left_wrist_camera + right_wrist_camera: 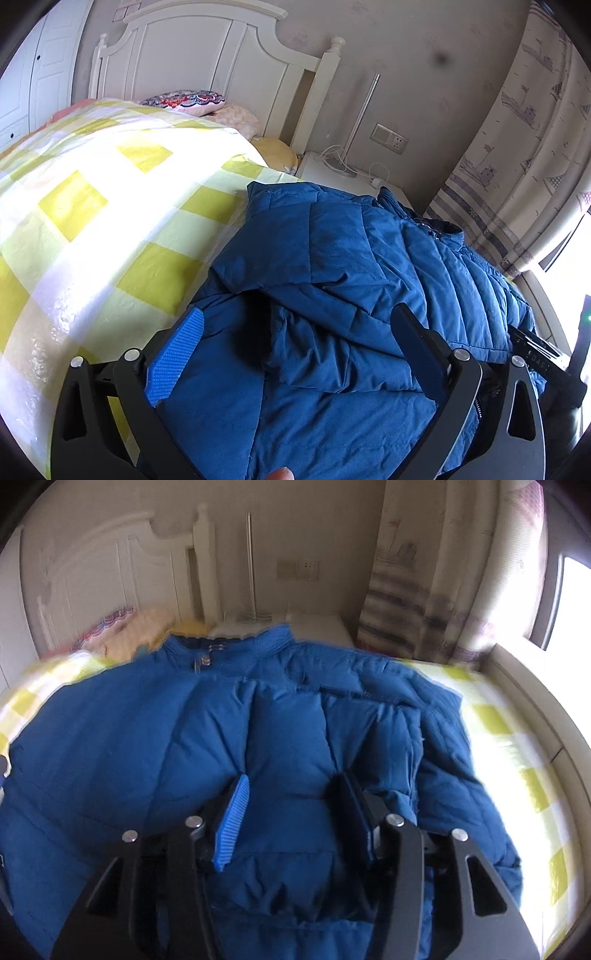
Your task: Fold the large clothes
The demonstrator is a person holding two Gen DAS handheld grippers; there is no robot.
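Observation:
A large blue puffer jacket (351, 266) lies on the bed, its collar toward the headboard. A sleeve (280, 254) is folded across its body. My left gripper (299, 317) is open, low over the jacket's left side, holding nothing. In the right wrist view the jacket (147, 746) fills the frame, collar (273, 638) at the far end, a sleeve (369, 738) folded inward. My right gripper (291, 786) is open just above the jacket's middle, its blue pads (232, 823) spread with fabric between them but not clamped.
The bed has a yellow and white checked cover (110, 221) with pillows (184, 100) by the white headboard (207, 59). A white nightstand (332, 171) with cables stands past the bed. Curtains (517, 155) and a bright window (576, 605) lie to the right.

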